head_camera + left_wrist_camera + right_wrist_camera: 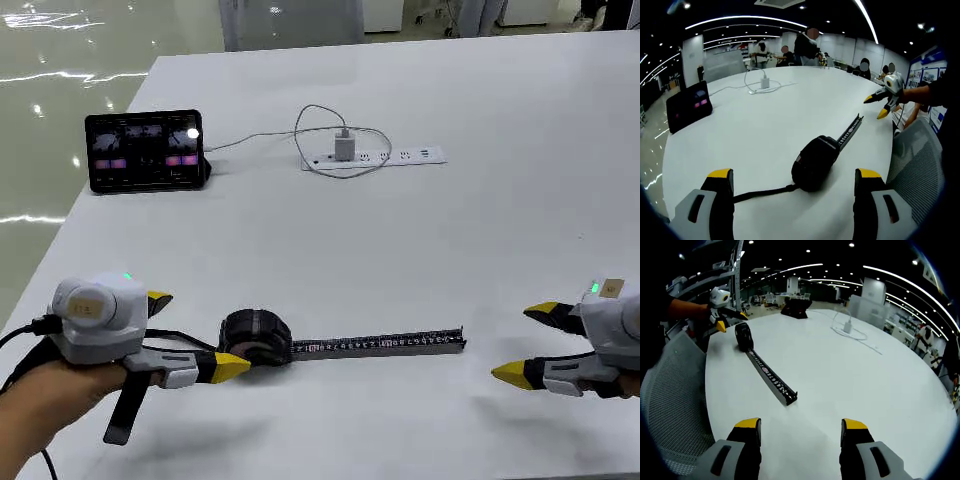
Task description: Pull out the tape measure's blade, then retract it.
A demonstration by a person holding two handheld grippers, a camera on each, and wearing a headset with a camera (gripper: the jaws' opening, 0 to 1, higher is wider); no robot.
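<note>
A black tape measure (255,337) (816,162) (743,335) lies on the white table (400,250), its blade (380,345) (850,131) (771,378) drawn out flat to the right. My left gripper (190,333) (794,181) is open just left of the case, yellow tips either side of it without touching; the case's black strap (762,192) trails toward it. My right gripper (528,342) (801,426) is open, a short way right of the blade's end hook (461,338) (790,399), holding nothing.
A dark tablet (146,150) stands at the back left. A white power strip (372,157) with a charger and looped cable lies at the back centre. People stand beyond the table's far end in the left gripper view. A grey mesh chair (670,400) is beside the table.
</note>
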